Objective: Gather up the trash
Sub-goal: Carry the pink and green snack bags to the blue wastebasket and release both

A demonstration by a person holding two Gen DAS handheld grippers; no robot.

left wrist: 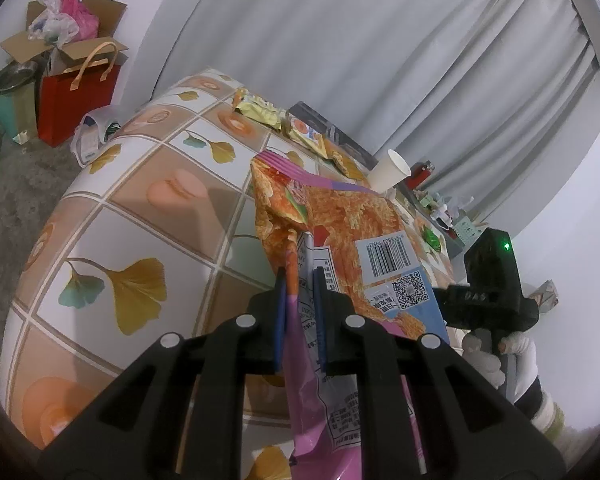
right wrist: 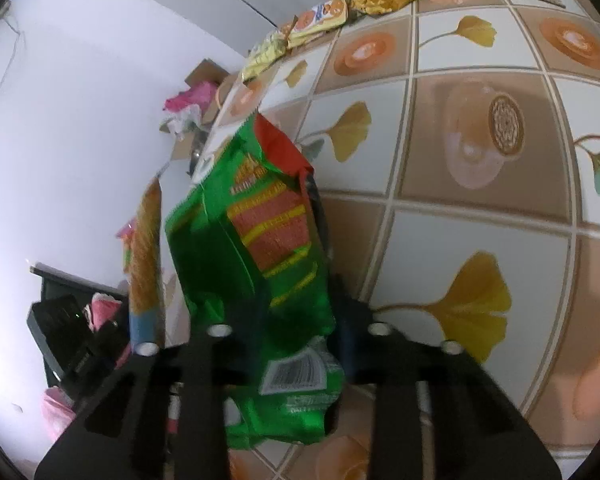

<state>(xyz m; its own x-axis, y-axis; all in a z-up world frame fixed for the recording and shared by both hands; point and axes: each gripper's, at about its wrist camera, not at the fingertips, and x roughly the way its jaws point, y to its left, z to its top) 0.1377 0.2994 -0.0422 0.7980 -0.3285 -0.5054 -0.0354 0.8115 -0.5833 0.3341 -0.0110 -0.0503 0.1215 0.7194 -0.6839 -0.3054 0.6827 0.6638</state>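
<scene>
Left-wrist view, far left: a cardboard box (left wrist: 66, 36) stuffed with plastic bags stands on the floor against the wall, with a red gift bag (left wrist: 76, 98) in front of it and a teal container (left wrist: 10, 110) beside that.
Table: a table (left wrist: 140, 208) covered in a tile-and-ginkgo-leaf patterned cloth fills the middle of both views.
Far edge of table: small yellow snack wrappers (left wrist: 260, 114) lie in a row near the far edge, with a white paper cup (left wrist: 390, 170) to their right.
Left gripper: the left gripper (left wrist: 299, 280) has its blue-padded jaws drawn narrow, pinching the orange and pink snack bag (left wrist: 340, 228).
Orange and pink snack bag: it stands up from the jaws above the table, barcode and QR code facing the camera, its purple top edge uppermost.
Right of the bag: the black body of the other gripper shows a green light, and a hand in a white glove (left wrist: 500, 356) grips its handle.
Background: a pale grey curtain (left wrist: 380, 60) hangs behind the table.
Right-wrist view, left side: the orange and pink snack bag is seen edge-on, just beside the green one.
Right gripper: the right gripper (right wrist: 300, 280) has its jaws closed in on the green snack bag (right wrist: 260, 248); the picture is blurred there, so the pad contact is not sharp.
Green snack bag: crumpled, red at its top corner, barcode near the jaws, held over the near-left edge of the table.
Right side of table: a round patterned biscuit (right wrist: 506, 130) lies alone on a brown tile, well apart from the wrappers.
</scene>
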